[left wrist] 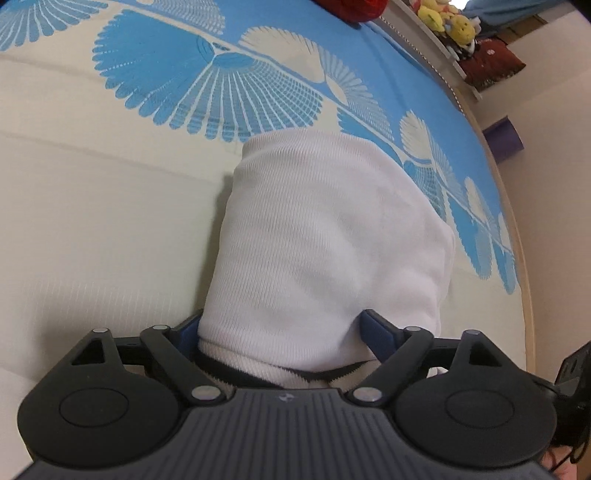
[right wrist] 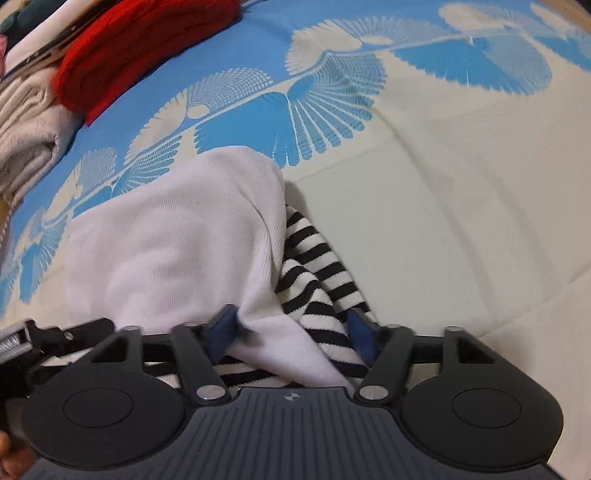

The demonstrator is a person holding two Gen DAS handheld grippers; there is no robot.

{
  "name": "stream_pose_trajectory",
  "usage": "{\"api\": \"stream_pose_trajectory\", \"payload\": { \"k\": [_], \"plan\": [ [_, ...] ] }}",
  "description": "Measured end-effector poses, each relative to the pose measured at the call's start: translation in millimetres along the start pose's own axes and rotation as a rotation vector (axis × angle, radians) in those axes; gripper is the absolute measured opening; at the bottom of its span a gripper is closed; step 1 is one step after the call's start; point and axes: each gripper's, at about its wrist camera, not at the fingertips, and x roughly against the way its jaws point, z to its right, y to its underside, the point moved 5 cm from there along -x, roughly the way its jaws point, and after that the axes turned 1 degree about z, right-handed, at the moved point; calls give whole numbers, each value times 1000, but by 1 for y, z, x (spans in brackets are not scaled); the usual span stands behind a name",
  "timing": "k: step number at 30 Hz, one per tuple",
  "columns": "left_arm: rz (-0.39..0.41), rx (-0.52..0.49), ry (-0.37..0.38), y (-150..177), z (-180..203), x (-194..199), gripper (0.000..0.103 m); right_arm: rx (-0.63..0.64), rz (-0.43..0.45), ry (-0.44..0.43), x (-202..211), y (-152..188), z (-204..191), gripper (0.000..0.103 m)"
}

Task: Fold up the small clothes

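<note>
Currently the white ribbed garment [left wrist: 321, 236] lies draped on the bed [left wrist: 92, 221], which carries a cream cover with a blue fan pattern. Left gripper [left wrist: 288, 332]: blue fingers [left wrist: 376, 332] spread wide, with the near hem of the white cloth bunched between them; whether they actually press the fabric cannot be told, since the cloth covers the tips. A thin dark edge of a second layer shows beneath the hem, just in front of the gripper body.

Right gripper [right wrist: 291, 332]: fingers [right wrist: 221, 328] likewise set well apart, with a fold of the white garment [right wrist: 177, 243] and a black-and-white striped piece [right wrist: 314, 273] lying between them. Grip here also cannot be confirmed. The striped cloth sits under and to the right of the white layer.

Far side of the bed, right view: a red knit item [right wrist: 140, 48] resting against a stack of folded pale clothes [right wrist: 29, 122]. Left view: yellow plush toys [left wrist: 447, 18] on a shelf beyond the bed edge.
</note>
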Motion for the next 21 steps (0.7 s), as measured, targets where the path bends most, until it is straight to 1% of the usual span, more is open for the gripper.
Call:
{"api": "stream_pose_trajectory", "payload": {
  "k": [1, 2, 3, 5, 6, 9, 11, 13, 14, 16, 17, 18, 20, 21],
  "plan": [
    [13, 2, -2, -1, 1, 1, 81, 4, 6, -6, 0, -2, -2, 43],
    [34, -13, -5, -3, 4, 3, 70, 14, 14, -11, -1, -3, -5, 31],
    [58, -41, -11, -5, 9, 6, 56, 25, 20, -17, -1, -3, -7, 23],
    [129, -105, -25, -13, 22, 20, 46, 41, 46, -28, -2, -8, -14, 14],
    [173, -130, -23, -18, 28, 28, 45, 41, 60, -35, -1, -10, -16, 12],
    [277, -173, -55, -35, 31, 48, 45, 31, 113, -75, -1, -21, -24, 8],
    [319, -158, -82, -46, 24, 56, 46, 24, 160, -122, -2, -30, -35, 8],
    [344, -141, -105, -57, 14, 63, 49, 17, 194, -164, -6, -37, -48, 8],
    [355, -147, -123, -62, 10, 65, 54, 17, 204, -181, -9, -39, -56, 8],
    [382, -192, -178, -71, 7, 71, 64, 28, 209, -187, -17, -41, -69, 8],
    [412, -230, -213, -74, 7, 76, 65, 33, 205, -183, -22, -42, -75, 8],
    [445, -274, -236, -76, 10, 83, 70, 36, 199, -174, -26, -42, -79, 8],
    [468, -346, -249, -76, 15, 97, 71, 34, 177, -150, -32, -44, -82, 8],
    [455, -363, -233, -75, 16, 100, 71, 31, 170, -154, -33, -45, -82, 8]
  ]
}}
